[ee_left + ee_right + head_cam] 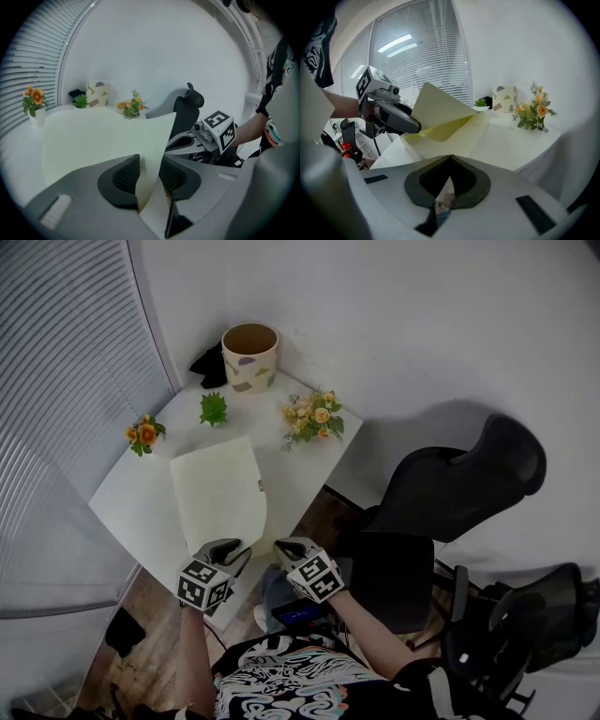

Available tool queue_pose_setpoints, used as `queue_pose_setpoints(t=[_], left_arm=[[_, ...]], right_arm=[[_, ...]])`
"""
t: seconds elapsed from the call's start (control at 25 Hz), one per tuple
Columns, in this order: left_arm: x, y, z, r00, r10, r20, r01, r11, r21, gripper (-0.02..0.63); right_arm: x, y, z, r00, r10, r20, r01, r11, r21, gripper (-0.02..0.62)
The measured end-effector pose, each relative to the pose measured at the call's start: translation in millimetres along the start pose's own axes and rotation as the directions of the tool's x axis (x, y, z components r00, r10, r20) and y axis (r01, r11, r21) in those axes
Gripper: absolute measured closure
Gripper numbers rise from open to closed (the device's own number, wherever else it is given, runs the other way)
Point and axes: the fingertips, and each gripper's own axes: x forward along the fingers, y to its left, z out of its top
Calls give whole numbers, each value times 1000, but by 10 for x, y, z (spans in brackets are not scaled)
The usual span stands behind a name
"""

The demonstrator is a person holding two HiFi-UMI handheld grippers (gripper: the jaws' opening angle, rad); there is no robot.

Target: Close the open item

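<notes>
A pale yellow folder [217, 493] lies on the white table [131, 498], its near cover lifted so the yellower inside shows in the right gripper view [440, 129]. My left gripper [238, 553] is at the folder's near corner. The cover's corner [150, 159] runs between its two pads, which stand apart and do not pinch it, so my left gripper [149, 177] is open. My right gripper [281, 548] hovers just off the table's near edge, right of the folder. Its jaws [449, 180] meet at the tips with nothing between them.
At the table's far end stand a patterned pot [249, 354], a small green plant [214, 409], an orange flower [144, 434] and a bouquet [312, 418]. Black office chairs [450, 488] stand to the right. Window blinds [66, 381] run along the left.
</notes>
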Motion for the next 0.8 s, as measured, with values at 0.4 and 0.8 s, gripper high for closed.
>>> queue_pose_setpoints(t=[0.4, 0.8], left_arm=[[141, 15, -121, 991, -8, -130, 11, 1000, 15, 477], [288, -41, -282, 921, 52, -386, 30, 979, 204, 462]], right_arm=[[15, 8, -3, 999, 40, -16, -40, 999, 2, 592], [10, -7, 22, 997, 73, -3, -73, 995, 62, 592]])
